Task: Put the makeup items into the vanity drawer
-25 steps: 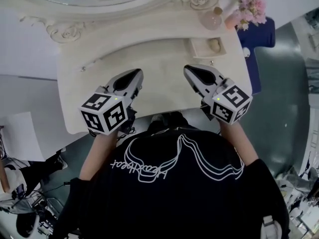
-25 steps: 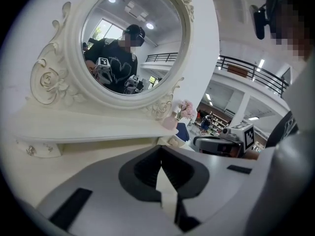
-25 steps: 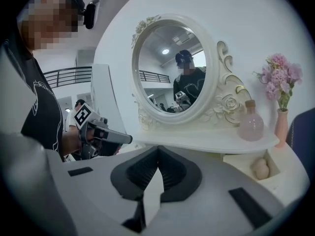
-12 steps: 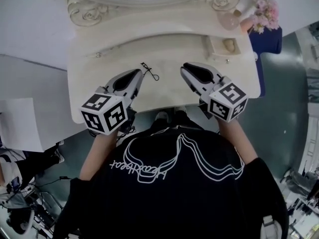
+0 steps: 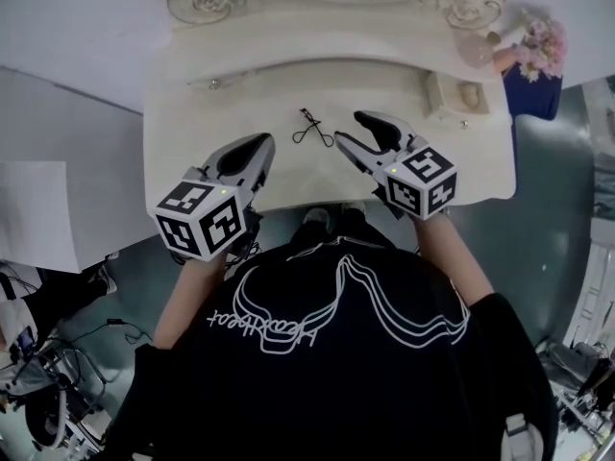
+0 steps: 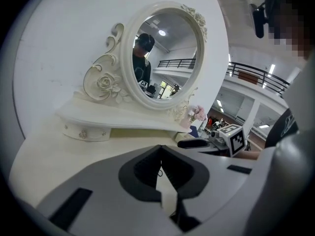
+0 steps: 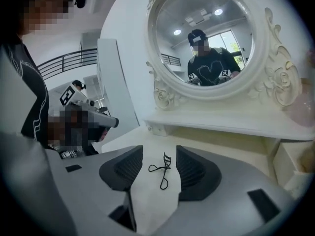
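The left hand-held gripper [image 5: 259, 143] is held closed and empty, seemingly in reserve. The right hand-held gripper [image 7: 159, 151] has just been opened; between its parted jaws the eyelash curler [image 7: 162, 171] is framed, untouched, on the tabletop [image 5: 207, 147] ahead, apparently for pickup.

Eyelash curler [image 5: 312, 130] on vanity top [image 5: 192, 152], near right gripper [image 5: 350, 129] (jaws just opening, empty)
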Available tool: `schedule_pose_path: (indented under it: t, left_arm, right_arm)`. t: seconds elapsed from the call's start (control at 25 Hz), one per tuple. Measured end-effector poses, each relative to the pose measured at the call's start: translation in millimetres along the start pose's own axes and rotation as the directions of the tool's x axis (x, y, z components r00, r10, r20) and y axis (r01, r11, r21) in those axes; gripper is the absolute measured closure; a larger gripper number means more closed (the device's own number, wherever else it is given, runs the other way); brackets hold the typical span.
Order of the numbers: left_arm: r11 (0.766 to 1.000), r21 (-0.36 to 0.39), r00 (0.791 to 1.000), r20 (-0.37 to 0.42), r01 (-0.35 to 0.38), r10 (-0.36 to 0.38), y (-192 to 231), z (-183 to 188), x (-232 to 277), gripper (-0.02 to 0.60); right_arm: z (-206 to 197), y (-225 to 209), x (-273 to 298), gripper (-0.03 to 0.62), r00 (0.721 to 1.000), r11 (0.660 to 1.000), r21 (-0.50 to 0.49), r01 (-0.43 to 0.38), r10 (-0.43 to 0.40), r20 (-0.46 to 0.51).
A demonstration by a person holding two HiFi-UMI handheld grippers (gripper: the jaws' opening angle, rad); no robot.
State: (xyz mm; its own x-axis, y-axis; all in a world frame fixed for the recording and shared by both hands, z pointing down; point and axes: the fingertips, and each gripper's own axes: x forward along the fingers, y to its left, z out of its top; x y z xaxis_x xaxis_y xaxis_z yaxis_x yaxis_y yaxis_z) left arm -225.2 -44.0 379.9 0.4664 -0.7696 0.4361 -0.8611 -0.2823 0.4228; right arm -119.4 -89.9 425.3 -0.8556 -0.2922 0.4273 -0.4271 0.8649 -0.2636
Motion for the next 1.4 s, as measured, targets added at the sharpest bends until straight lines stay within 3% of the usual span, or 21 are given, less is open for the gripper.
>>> schedule_pose_path:
  t: [0.2,0.4,0.64,1.08,1.4]
  left_arm:
    - [0.999,-0.026,1.0,-0.003,-0.031,0.031,16.4,-7.3,-9.8,0.577]
    - [0.998,-0.039,0.998,-0.004,-0.058,0.058,28.9,-12.3,-15.2,0.577]
    - [0.995,-0.054,0.996,-0.01,-0.087,0.087,36.3,-15.8,-21.6,0.577]
    - [0.991,-0.075,0.994,-0.012,-0.112,0.112,43.3,-18.0,-25.1,0.577]
    - [0.989,-0.084,0.993,-0.014,-0.121,0.12,46.5,-20.3,-26.8,0.577]
  right_arm:
    - [-20.5,-0.1,33.1,0.343,0.996,1.0,-0.024,-0.02,0.018,-0.084]
    - [-40.0,-3.7,59.8,0.339,0.985,0.994,-0.108,-0.03,0.01,-0.175]
    - [-65.8,-9.7,78.6,0.35,0.952,0.984,-0.175,-0.044,-0.012,-0.306]
    - [-82.7,-20.5,94.7,0.421,0.917,0.973,-0.229,-0.028,-0.065,-0.393]
    - [-84.2,-19.4,98.9,0.493,0.908,0.965,-0.259,-0.033,-0.079,-0.412]
